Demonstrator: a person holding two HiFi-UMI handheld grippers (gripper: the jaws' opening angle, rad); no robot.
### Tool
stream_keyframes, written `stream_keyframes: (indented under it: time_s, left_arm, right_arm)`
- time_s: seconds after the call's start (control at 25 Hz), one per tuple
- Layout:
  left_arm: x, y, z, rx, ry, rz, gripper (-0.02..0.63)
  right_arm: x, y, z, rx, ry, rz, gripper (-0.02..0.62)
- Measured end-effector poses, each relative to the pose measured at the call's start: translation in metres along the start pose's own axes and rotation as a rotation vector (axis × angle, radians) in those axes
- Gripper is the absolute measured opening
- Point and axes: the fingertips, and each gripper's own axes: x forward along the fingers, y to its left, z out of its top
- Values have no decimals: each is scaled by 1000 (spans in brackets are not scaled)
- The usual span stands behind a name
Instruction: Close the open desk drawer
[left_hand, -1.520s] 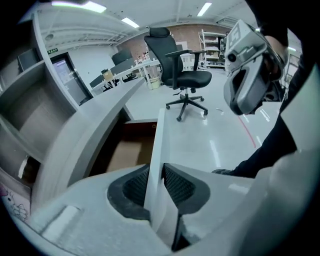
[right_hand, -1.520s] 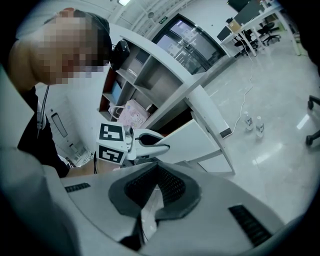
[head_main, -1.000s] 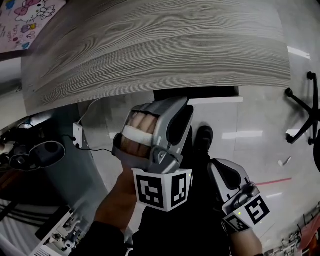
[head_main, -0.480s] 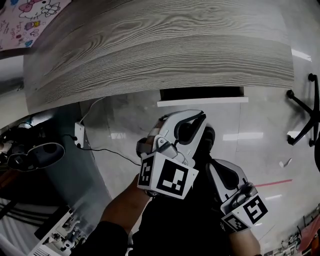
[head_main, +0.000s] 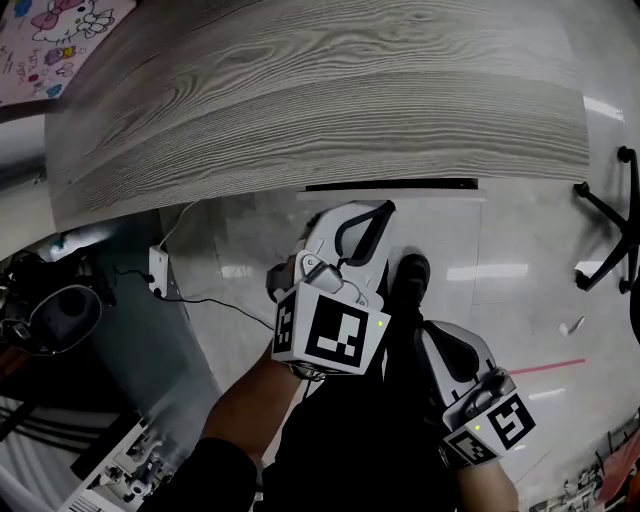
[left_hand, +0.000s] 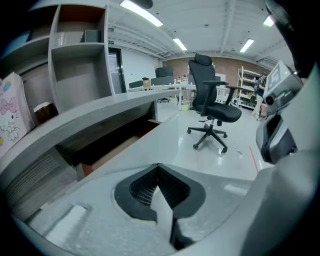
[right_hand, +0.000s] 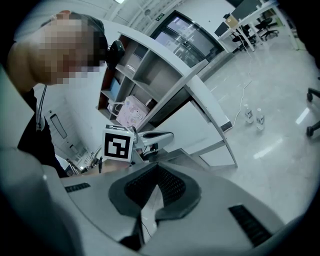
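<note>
The white drawer front (head_main: 390, 195) sits almost flush under the grey wood-grain desk top (head_main: 300, 90), with only a thin dark slit above it. My left gripper (head_main: 347, 214) points at the drawer front with its tips right next to it; I cannot tell if they touch. Its jaws have just been closing and now meet with nothing between them (left_hand: 160, 172). In the left gripper view the drawer recess (left_hand: 112, 147) shows dark under the desk edge. My right gripper (head_main: 443, 335) hangs lower right, shut and empty (right_hand: 150, 192).
An office chair's base (head_main: 610, 215) stands at the right, and the whole chair (left_hand: 212, 100) shows in the left gripper view. A power strip with cables (head_main: 155, 270) and dark clutter (head_main: 55, 315) lie at the left. A pink cartoon box (head_main: 60, 30) stands on the desk's far left. The person's shoe (head_main: 410, 275) is below the drawer.
The drawer has slid in: its wide dark opening has shrunk to a thin slit. The left gripper rolled so its marker cube faces up, sank lower, and its jaws closed. The right gripper kept still.
</note>
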Motion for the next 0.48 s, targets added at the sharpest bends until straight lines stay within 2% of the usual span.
stream_keyframes:
  time_s: [0.48]
  left_arm:
    - [27,30,12,5,-7,36,8]
  right_arm:
    - [-1,-17,9,13,-2,-14,12]
